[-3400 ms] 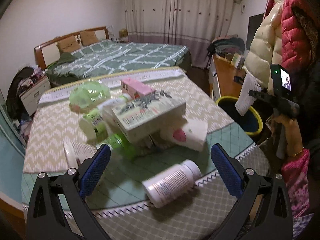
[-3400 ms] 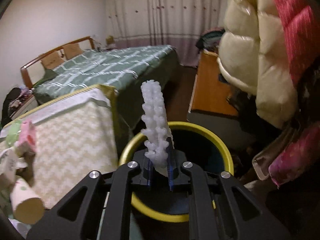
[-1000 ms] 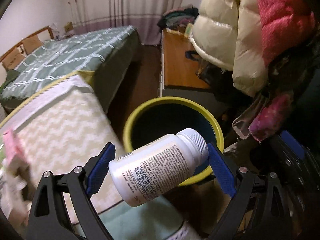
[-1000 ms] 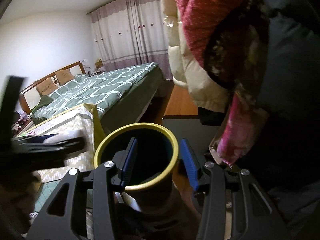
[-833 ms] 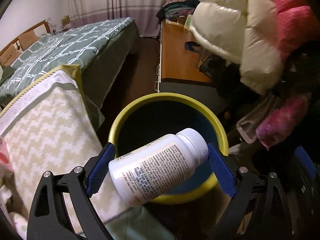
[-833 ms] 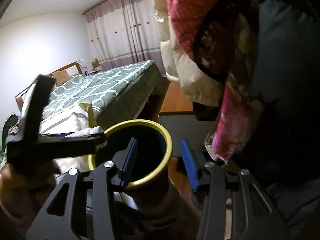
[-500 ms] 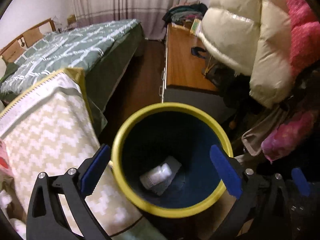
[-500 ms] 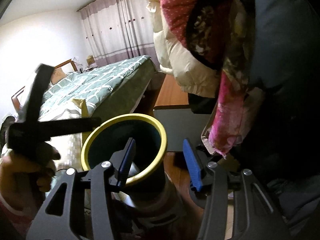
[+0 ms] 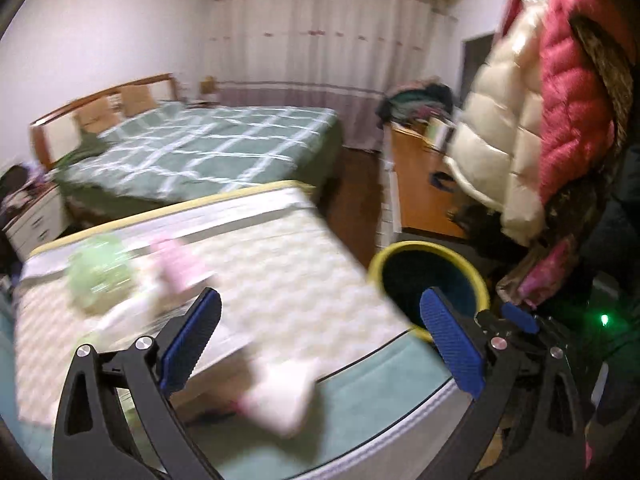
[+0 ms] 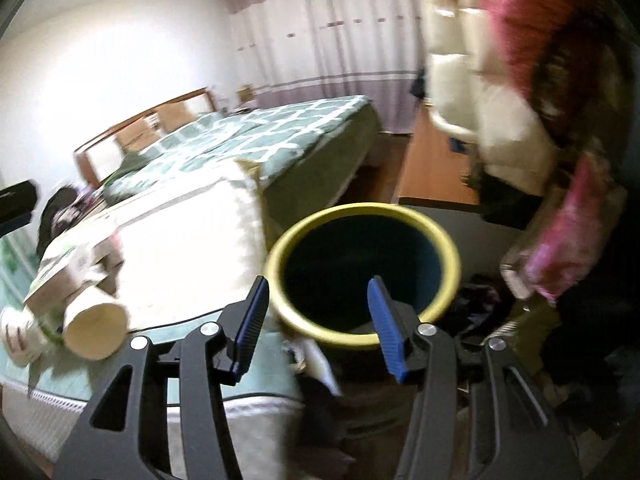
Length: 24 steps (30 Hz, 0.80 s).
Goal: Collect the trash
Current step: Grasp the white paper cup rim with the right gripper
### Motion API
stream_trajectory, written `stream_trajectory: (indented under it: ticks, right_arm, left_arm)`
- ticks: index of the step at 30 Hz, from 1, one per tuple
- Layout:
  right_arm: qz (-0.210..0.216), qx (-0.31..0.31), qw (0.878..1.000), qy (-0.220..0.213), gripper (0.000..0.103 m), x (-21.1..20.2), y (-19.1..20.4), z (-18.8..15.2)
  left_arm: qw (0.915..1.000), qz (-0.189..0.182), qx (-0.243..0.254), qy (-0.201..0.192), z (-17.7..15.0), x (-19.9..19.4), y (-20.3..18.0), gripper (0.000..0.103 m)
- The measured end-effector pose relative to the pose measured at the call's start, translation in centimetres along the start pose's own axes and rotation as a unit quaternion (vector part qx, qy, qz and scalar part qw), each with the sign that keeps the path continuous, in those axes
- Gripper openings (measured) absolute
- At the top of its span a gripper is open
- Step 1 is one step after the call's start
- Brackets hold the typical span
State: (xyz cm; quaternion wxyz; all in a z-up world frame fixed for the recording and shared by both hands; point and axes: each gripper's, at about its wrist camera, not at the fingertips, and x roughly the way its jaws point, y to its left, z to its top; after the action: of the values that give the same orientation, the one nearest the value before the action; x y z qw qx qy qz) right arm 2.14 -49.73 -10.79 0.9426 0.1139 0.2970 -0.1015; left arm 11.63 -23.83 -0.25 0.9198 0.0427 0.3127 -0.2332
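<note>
Both jaws open & empty: left gripper (image 9: 320,332) above blurry trash pile (image 9: 132,280), right gripper (image 10: 316,320) over yellow-rimmed bin (image 10: 448,248); hasty grab could knock items off bed.

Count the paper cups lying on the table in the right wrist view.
1. A tan paper cup lies on its side at the table's near left edge, mouth toward the camera, just below a flat cardboard box. More may be hidden behind that clutter.
</note>
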Motion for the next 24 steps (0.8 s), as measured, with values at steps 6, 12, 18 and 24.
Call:
stream_trajectory:
  ticks: [6, 12, 18, 24]
  right_arm:
    - [0.065, -0.048, 0.997, 0.02, 0.05, 0.7, 6.5, -0.6]
    - [0.12, -0.088, 0.988, 0.028, 0.05, 0.1, 12.0, -1.1]
    - [0.165, -0.113, 0.979, 0.047, 0.05, 0.0, 15.9, -1.7]
    - [0.188, -0.133, 0.97, 0.077, 0.05, 0.6, 18.1, -3.2]
  left_arm:
    - [0.9946, 0.083, -0.061, -0.015, -4.5, -6.1, 8.7, 0.098]
    - [0.9871, 0.132, -0.087, -0.023, -7.9, -10.2, 14.3, 0.098]
    - [0.9839, 0.145, -0.099, -0.033, -8.7, -11.4, 16.0, 0.098]
    - [0.9842, 0.141, -0.104, -0.026, -8.9, -10.8, 16.3, 0.098]
